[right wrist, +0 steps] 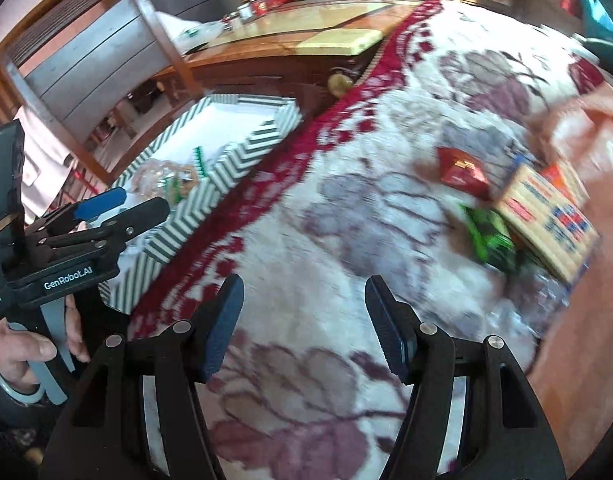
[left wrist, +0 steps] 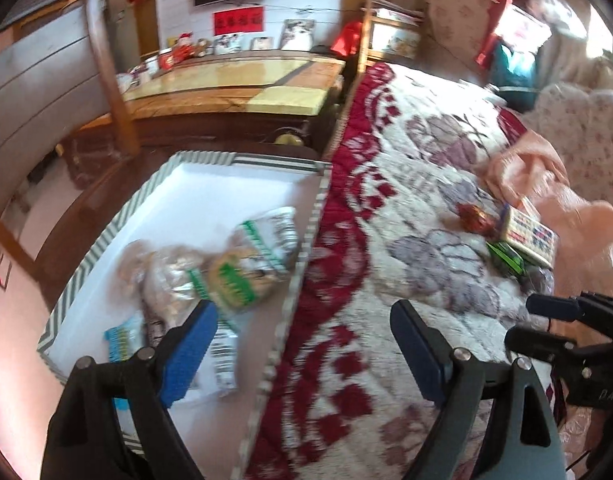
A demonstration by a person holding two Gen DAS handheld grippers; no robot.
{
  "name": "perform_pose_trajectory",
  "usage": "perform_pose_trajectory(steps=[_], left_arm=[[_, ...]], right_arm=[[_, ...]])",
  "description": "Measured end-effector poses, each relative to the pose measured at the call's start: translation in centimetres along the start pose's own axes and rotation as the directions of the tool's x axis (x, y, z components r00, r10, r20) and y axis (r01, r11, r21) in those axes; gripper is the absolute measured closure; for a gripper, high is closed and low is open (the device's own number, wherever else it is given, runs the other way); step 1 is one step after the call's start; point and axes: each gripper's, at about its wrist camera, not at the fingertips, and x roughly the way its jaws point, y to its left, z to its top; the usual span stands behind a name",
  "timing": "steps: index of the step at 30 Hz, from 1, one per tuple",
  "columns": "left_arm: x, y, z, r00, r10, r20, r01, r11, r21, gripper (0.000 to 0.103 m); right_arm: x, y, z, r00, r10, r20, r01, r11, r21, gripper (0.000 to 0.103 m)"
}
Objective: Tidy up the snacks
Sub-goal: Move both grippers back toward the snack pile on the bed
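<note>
blue ribbed pads on black fingers, that's the left gripper (left wrist: 302, 336), and its jaws are spread wide with nothing between them. its left finger hangs over the striped box (left wrist: 242, 159), its right one over the quilt (left wrist: 386, 216). in the right wrist view the left gripper (right wrist: 138, 206) sits at about 9 o'clock with a hand (right wrist: 22, 354) wrapped round its grey trigger.

the right gripper (right wrist: 304, 316) is parted too, roughly halfway, empty, floating over bare floral quilt.

the box is a shallow white-bottomed thing with green and white chevron walls, lying along the quilt's dark red edge. inside it, around 7 to 9 o'clock in the left view, there's a bunch of snack packs (left wrist: 230, 276), clear wrappers with green print and round biscuity stuff inside. blurry, so i can't read any of it.

the rest of the snacks are still on the quilt, well apart from the box. in the right view at 2 to 3 o'clock: a red packet (right wrist: 462, 172), a green packet (right wrist: 492, 236) just below it, and a flat cracker pack (right wrist: 546, 224) with red and blue print touching the green one. a peach cloth (right wrist: 586, 120) is bunched behind them.

beyond the box at 12 o'clock there's a wooden table (left wrist: 234, 88) with small jars and photos along the wall.
</note>
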Motion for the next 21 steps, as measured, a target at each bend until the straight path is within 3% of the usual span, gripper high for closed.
perform_pose_trajectory(steps=[10,21], left_arm=[[2.1,-7.5,1.5,0.995,-0.069,-0.075,0.08,0.985,0.155,0.011],[6.5,-12.8,5.7,0.977,-0.17,-0.127,0.195,0.956,0.22,0.011]], right_arm=[[-2.2,-7.4,-2.3,0.997,-0.077,0.026,0.072,0.987,0.146,0.04],[-1.8,-10.4,-3.2,0.997,-0.072,0.037,0.063,0.977,0.206,0.04]])
